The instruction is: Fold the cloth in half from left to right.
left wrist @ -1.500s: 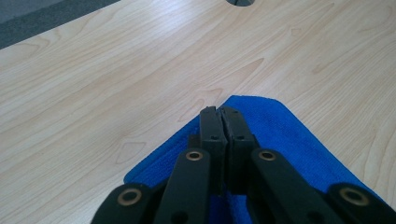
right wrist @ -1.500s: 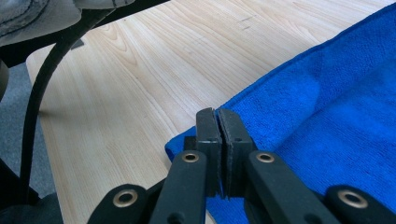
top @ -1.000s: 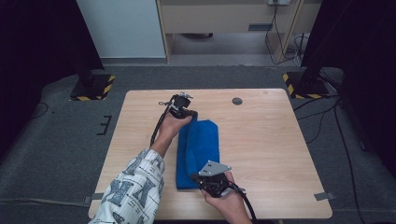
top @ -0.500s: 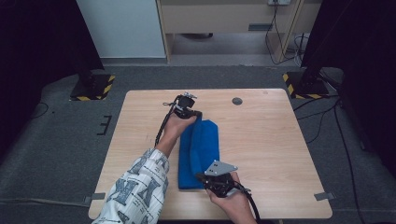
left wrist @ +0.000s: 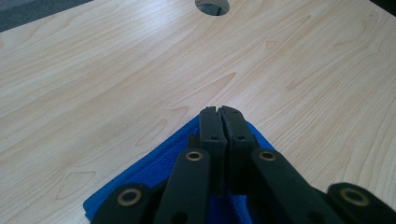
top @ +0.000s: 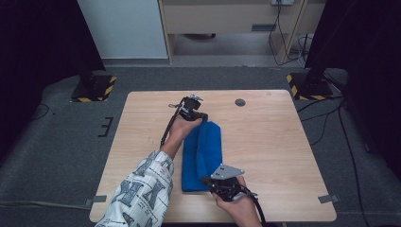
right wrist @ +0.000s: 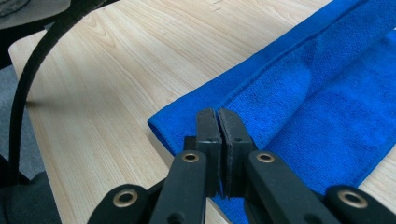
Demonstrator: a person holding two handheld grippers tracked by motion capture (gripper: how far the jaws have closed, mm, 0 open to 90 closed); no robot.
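my left gripper (left wrist: 221,112) pinched the blue towel's (top: 203,153) far corner shut; my right gripper (right wrist: 218,114) clamped its near corner.

I work in what looks like a lab or test room: a bare wooden bench (top: 283,142) with a cable hole (top: 240,102) stands on grey carpet (top: 56,156), hazard-striped stand bases (top: 92,89) flank it, black curtains (top: 38,47) hang alongside, and cables (top: 279,28) trail behind.
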